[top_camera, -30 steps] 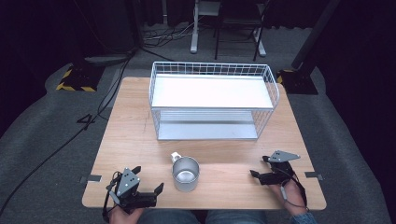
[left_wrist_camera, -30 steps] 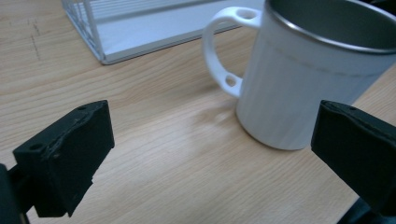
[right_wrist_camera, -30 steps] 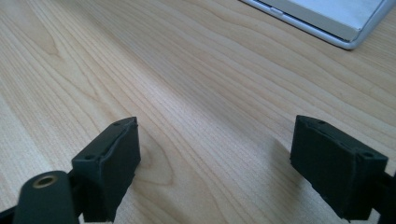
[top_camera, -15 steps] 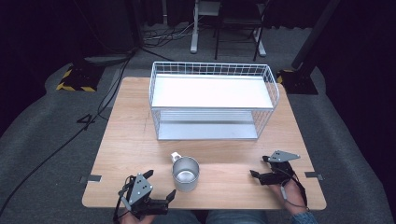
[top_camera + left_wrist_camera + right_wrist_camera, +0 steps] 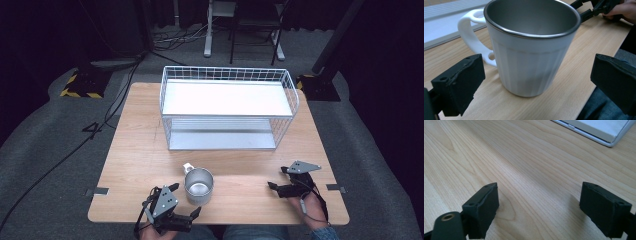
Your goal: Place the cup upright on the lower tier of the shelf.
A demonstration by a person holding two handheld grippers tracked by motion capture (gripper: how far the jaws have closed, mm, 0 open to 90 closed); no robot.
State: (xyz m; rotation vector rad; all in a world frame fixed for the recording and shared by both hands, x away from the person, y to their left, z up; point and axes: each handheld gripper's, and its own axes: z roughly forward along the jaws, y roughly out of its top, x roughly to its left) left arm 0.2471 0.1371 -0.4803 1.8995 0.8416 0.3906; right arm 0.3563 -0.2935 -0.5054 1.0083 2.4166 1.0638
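A white mug (image 5: 198, 186) with a steel lining and a white handle stands upright near the table's front edge. In the left gripper view the mug (image 5: 529, 50) looms close, its handle turned to the left. My left gripper (image 5: 185, 200) is open at the mug's front left. Its two black jaws stand wide on either side of the mug's lower body without touching it, and between them sits the gripper's midpoint (image 5: 536, 82). My right gripper (image 5: 276, 178) rests open at the front right, nothing between its jaws (image 5: 542, 205), only bare wood.
A white wire basket shelf (image 5: 226, 73) with two tiers stands across the back half of the wooden table (image 5: 140, 150); its base corner (image 5: 599, 130) is in the right gripper view. The right gripper (image 5: 594, 7) appears beyond the mug. Cables and stands lie on the floor behind.
My left gripper has slid right along the front edge and turned toward the mug, so its jaws now flank it. The right gripper and mug have stayed put.
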